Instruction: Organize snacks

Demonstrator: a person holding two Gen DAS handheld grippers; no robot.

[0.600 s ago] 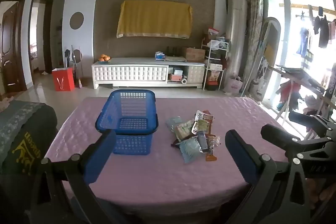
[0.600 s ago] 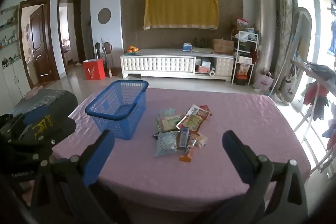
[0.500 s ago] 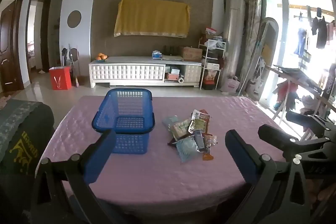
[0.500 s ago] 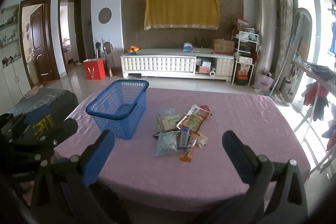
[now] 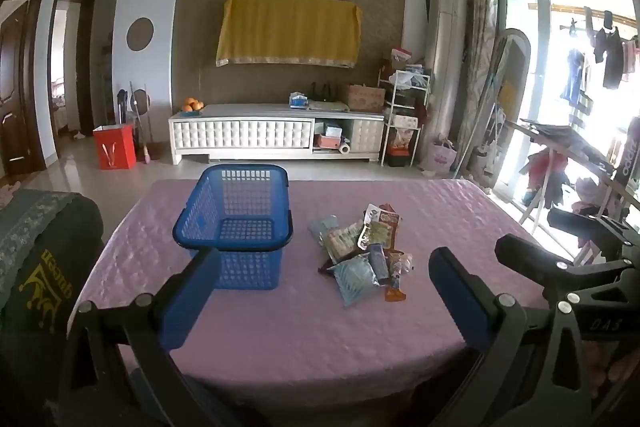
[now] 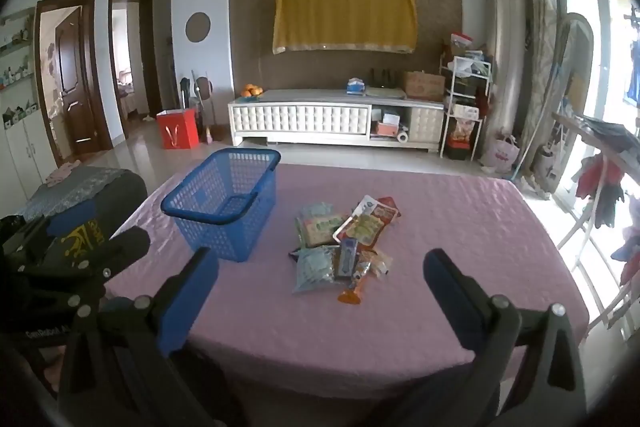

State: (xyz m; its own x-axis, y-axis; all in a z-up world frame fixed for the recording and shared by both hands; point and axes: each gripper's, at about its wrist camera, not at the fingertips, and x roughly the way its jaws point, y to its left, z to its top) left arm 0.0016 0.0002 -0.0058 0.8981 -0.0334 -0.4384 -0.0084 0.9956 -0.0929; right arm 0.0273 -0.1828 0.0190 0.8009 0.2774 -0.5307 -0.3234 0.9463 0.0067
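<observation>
Currently both jaws wide, empty: left gripper (image 5: 324, 287), right gripper (image 6: 320, 287) at near table edge; snack packets (image 6: 344, 247) heaped mid-table (image 6: 460, 227), right of empty blue basket (image 6: 224, 199); advise taking topmost near packet singly, pinching a flat edge.

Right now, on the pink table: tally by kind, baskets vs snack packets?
Blue basket: 1, nothing visible in it.
Snack packets: about 8 in one overlapping pile beside the basket; exact count unclear, some are partly covered.
Total: about 9 things on the table.
</observation>
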